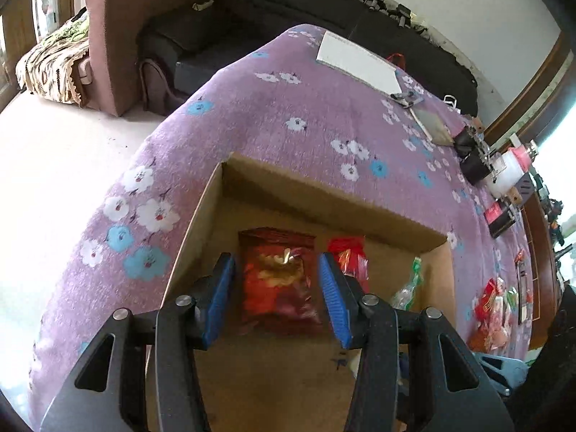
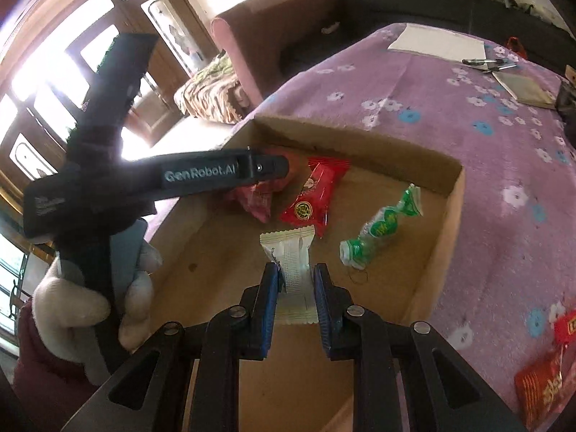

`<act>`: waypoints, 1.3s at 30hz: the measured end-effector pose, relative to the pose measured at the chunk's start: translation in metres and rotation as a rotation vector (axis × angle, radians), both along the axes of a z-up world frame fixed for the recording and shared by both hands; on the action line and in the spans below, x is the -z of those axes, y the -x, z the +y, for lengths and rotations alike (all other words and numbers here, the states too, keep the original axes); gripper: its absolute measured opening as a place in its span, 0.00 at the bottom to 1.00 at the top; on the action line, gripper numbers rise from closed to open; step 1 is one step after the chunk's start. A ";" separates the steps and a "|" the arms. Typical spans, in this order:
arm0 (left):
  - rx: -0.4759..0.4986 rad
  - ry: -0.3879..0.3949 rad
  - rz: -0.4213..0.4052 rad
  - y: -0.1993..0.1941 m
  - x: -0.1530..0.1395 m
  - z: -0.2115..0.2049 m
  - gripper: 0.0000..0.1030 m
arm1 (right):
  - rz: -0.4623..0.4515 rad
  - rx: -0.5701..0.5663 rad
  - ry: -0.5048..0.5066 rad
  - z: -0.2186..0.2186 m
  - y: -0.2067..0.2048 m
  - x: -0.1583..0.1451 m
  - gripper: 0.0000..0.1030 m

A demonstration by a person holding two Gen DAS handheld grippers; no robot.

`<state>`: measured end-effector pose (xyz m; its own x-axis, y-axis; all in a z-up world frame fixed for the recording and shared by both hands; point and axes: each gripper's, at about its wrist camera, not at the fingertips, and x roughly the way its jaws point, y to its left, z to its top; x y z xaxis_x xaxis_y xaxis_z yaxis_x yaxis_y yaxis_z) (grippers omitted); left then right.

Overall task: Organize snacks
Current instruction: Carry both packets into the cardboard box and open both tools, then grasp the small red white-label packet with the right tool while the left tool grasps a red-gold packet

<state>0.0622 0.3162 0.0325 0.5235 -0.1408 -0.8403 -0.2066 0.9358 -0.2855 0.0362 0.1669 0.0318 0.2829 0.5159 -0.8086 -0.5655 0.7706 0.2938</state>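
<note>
I am gripping a white wafer packet [image 2: 293, 277] in my right claw [image 2: 296, 284] above the cardboard box's [image 2: 455, 194] near edge; my left claw [image 1: 277, 288], spread empty, is hovering over the red snack bag [image 1: 279, 280] lying by the far wall. Next I should lower and release.

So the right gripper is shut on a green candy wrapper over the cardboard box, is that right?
Not quite. The right gripper is shut over the cardboard box, but on a white snack packet. The green candy wrapper lies loose in the box, as the right wrist view shows.
</note>
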 end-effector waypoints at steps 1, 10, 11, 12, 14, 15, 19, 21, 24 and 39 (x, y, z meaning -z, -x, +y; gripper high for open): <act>0.003 0.002 -0.001 -0.001 0.000 0.001 0.46 | -0.006 0.002 0.006 0.002 0.000 0.001 0.21; -0.028 0.031 -0.026 0.017 -0.017 0.002 0.46 | -0.040 0.044 -0.064 -0.024 0.014 -0.019 0.23; -0.034 0.031 -0.043 0.025 -0.024 0.001 0.46 | -0.065 0.054 -0.073 -0.035 0.020 -0.028 0.23; -0.037 0.032 -0.059 0.033 -0.032 -0.002 0.46 | -0.087 0.063 -0.078 -0.045 0.026 -0.035 0.23; -0.031 0.050 -0.095 0.051 -0.048 -0.009 0.46 | -0.136 0.090 -0.089 -0.073 0.040 -0.049 0.26; -0.022 0.064 -0.109 0.059 -0.054 -0.014 0.48 | -0.155 0.108 -0.088 -0.086 0.044 -0.054 0.27; 0.037 0.100 -0.169 0.091 -0.077 -0.045 0.58 | -0.199 0.229 -0.083 -0.164 0.065 -0.068 0.28; 0.090 0.113 -0.185 0.102 -0.081 -0.066 0.58 | -0.204 0.303 -0.076 -0.208 0.072 -0.066 0.30; 0.152 0.121 -0.174 0.111 -0.078 -0.097 0.58 | -0.185 0.387 -0.045 -0.259 0.085 -0.051 0.32; 0.265 0.099 -0.079 0.113 -0.059 -0.185 0.58 | -0.099 0.137 -0.032 -0.218 0.094 0.009 0.50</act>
